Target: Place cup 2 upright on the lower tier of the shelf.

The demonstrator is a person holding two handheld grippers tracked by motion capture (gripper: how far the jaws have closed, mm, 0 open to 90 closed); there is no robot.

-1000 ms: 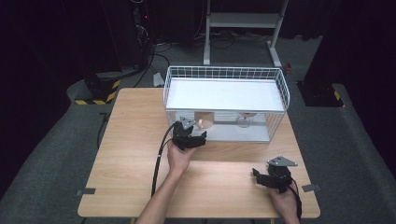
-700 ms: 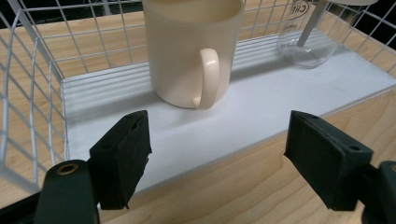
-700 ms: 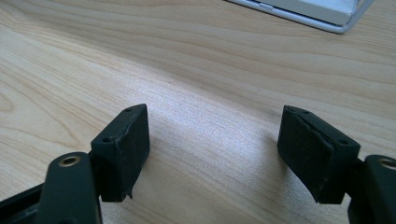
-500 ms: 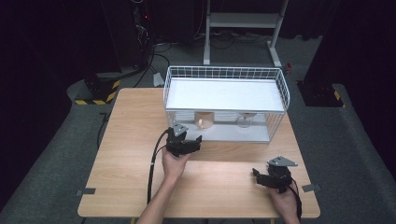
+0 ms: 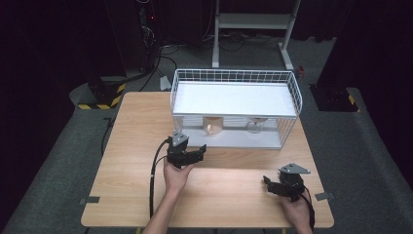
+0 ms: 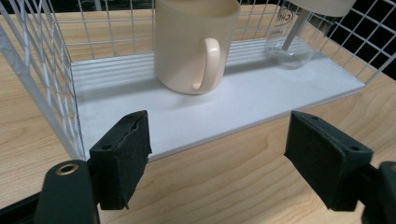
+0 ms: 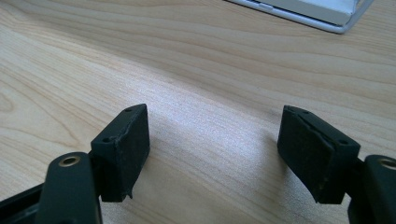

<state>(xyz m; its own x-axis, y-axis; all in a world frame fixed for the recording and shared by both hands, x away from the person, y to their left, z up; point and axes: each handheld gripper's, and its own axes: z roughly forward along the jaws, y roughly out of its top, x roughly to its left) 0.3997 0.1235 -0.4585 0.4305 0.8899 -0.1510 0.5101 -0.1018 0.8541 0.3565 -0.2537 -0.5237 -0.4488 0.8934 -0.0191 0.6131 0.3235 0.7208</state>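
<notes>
**Two hand-held grippers on a wooden table, the left one facing a mug in a wire rack**

Nearest the viewer, at the table's front right, the right gripper point(image 5: 286, 184) rests low over the wooden table point(image 5: 131, 161), held in a hand. Its two black jaws stand wide apart with nothing between them but bare wood grain.

Farther in and to the left, the left gripper point(image 5: 187, 155) sits in the person's other hand, just in front of a white wire rack point(image 5: 292, 85). Its jaws also stand apart and hold nothing; between them lie the table's wood and the front edge of the rack's lower white shelf point(image 6: 261, 93).

On that lower shelf, beyond the left gripper's jaws, a cream mug point(image 6: 194, 42) stands with its handle facing the gripper. To the mug's right, near the rack's far end, is a clear glass point(image 6: 289, 44), its bowl resting on the shelf.

Beyond the rack, the floor is dark.
</notes>
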